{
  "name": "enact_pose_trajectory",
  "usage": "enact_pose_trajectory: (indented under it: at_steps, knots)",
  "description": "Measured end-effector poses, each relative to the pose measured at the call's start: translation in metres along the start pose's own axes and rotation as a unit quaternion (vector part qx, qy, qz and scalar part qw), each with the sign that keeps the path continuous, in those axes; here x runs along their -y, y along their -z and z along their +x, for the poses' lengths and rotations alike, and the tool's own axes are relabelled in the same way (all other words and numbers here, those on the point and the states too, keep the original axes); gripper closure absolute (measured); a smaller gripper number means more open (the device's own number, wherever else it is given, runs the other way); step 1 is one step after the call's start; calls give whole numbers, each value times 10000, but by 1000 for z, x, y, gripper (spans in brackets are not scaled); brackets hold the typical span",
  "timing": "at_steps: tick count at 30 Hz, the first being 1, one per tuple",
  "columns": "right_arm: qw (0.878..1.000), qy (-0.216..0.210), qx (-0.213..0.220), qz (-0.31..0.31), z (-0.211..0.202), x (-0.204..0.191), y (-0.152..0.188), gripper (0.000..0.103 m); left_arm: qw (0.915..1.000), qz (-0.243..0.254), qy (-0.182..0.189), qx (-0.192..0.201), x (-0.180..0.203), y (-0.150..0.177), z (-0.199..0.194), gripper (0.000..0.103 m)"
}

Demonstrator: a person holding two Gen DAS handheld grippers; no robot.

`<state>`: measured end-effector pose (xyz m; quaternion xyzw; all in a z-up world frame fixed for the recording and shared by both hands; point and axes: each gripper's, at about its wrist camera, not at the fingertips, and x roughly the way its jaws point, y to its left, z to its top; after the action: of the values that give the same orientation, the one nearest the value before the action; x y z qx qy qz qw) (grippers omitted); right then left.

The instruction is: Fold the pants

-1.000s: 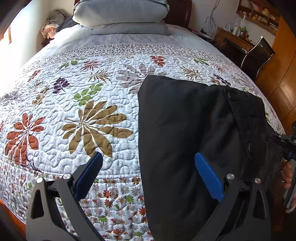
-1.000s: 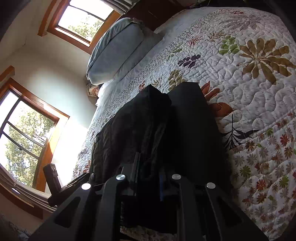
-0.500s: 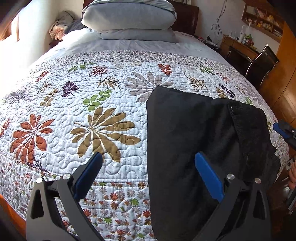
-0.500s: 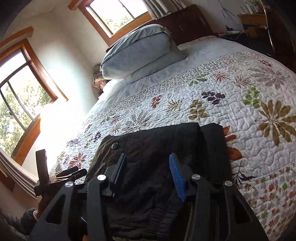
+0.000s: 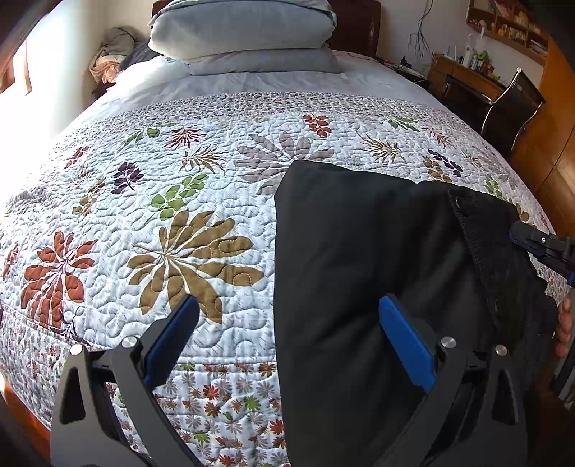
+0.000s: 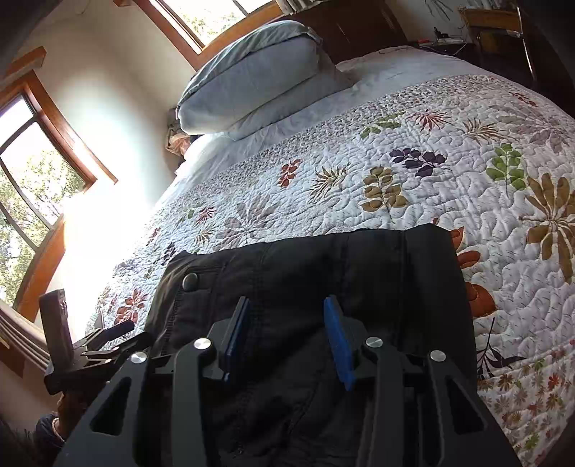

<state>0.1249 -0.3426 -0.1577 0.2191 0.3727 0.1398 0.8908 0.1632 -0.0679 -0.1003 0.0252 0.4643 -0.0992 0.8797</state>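
Black pants (image 5: pixel 359 258) lie folded on the floral quilt (image 5: pixel 179 215) near the bed's front right corner, and their lower end hangs over the front edge. The waistband with its button (image 6: pixel 190 280) lies on the right side. My left gripper (image 5: pixel 287 301) hangs wide open above the pants' left edge, with nothing pinched. My right gripper (image 6: pixel 287 300) hovers over the waist end; its jaws are closing a little but stand apart, with fabric below them and none pressed. From the left wrist view the right gripper (image 5: pixel 539 244) shows at the pants' right edge.
Stacked grey pillows (image 5: pixel 244 32) lie at the headboard. A black chair (image 5: pixel 510 104) and a wooden desk (image 5: pixel 463 72) stand right of the bed, and windows (image 6: pixel 32 186) are on the far side. A hand (image 5: pixel 564 327) shows at the right rim.
The right gripper let go of the bunched pants fabric, its jaws came apart, and it rolled upright while drawing back. The pants now lie flatter. The left gripper barely moved.
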Motion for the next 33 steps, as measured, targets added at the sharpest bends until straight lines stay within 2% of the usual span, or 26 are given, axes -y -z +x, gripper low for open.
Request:
enact_pose_trajectory:
  at_steps: [5,9,12,13,14,18,21,23,25,27,30,32,33]
  knots:
    - [9996,-31,291,38,-36,-4,1,43,9999,62,-63,60,0,-6,-22,3]
    - [9991,197,379,-16,-65,-1,6,31,9996,174,-132,184,2,-9,-45,3]
    - [9979,514,370,-99,-80,4,11,17,9992,272,-191,226,3,-9,-58,3]
    - [9976,610,318,-104,-82,7,12,8,9992,277,-195,211,3,-8,-60,3]
    - [9973,678,251,-88,-83,10,13,5,9992,304,-202,166,2,-6,-61,3]
    - [9968,790,18,94,-79,26,19,5,9993,308,-215,-52,-5,1,-60,3]
    - [9970,704,-74,313,-75,34,25,5,9977,-187,423,-500,-26,11,-51,3]
    - [9968,686,-110,392,-73,36,28,5,9921,-577,802,-774,-45,21,-42,3]
    - [9968,668,-132,414,-72,37,30,5,9863,-786,1000,-1049,-58,32,-32,3]
    - [9968,655,-163,424,-71,36,32,5,9786,-974,1240,-1322,-67,42,-22,3]
    - [9967,660,-194,431,-69,36,34,5,9627,-1226,1714,-1699,-72,55,-6,3]
    - [9965,655,-226,457,-68,37,35,5,9567,-1368,1800,-1834,-74,62,0,3]
    - [9966,641,-230,467,-68,37,35,5,9494,-1466,2061,-1863,-75,65,3,3]
